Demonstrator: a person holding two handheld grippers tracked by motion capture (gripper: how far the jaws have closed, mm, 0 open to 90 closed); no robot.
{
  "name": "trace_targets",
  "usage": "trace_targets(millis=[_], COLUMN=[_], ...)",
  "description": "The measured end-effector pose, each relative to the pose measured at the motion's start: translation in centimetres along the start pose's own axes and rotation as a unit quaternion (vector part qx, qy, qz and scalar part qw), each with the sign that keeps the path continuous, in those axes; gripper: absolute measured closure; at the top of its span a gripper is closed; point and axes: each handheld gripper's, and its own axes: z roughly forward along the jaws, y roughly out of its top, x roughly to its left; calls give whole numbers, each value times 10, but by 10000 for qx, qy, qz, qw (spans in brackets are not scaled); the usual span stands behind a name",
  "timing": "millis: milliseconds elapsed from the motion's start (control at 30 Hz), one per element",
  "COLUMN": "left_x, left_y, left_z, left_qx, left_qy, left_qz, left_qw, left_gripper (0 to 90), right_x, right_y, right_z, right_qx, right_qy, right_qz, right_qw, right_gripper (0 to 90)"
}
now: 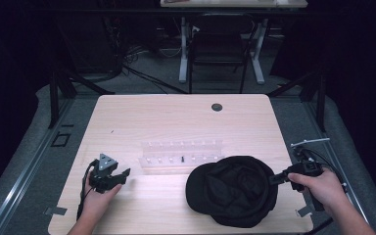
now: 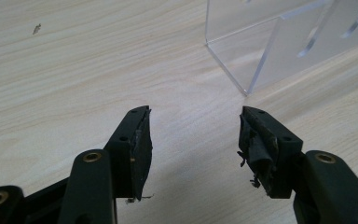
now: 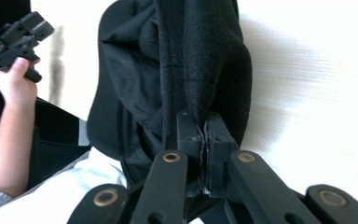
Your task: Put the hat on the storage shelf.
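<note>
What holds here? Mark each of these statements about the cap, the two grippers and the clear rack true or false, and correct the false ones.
1. The right gripper has its jaws shut on the edge of the black cap. True.
2. The left gripper holds the cap's brim. False: its jaws stand open over bare wood, with nothing between them.
3. The clear acrylic rack lies on the table beyond the cap, nearer the far edge. True.
4. The cap hangs on the rack. False: it rests on the table, in front of the rack.
5. The left gripper is at the left of the table, apart from the cap. True.
</note>
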Motion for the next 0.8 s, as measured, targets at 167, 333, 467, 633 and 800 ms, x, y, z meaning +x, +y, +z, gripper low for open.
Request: trace_targets(millis=[167, 333, 467, 633, 800], left_x=[0, 0, 0, 0, 0], left_y=[0, 0, 0, 0, 0], left_z=[0, 0, 0, 0, 0], left_qx=[-1, -2, 2, -2, -3], left_qy=[-3, 0, -2, -1, -3], left_qz=[6, 3, 1, -1, -10], left_qw=[10000, 10000, 10000, 10000, 10000], left_gripper=[439, 439, 440, 440, 440], right_x=[12, 23, 34, 47, 58], right_y=[1, 2, 2, 4, 5], right_z=[-5, -11, -13, -23, -28], right_qx=[-77, -102, -292, -202, -240], right_qy=[-20, -10, 38, 28, 94], right_qz=[-64, -52, -1, -313, -399], right_qw=[9999, 9999, 9996, 9993, 9989], right_gripper=[881, 881, 881, 881, 881])
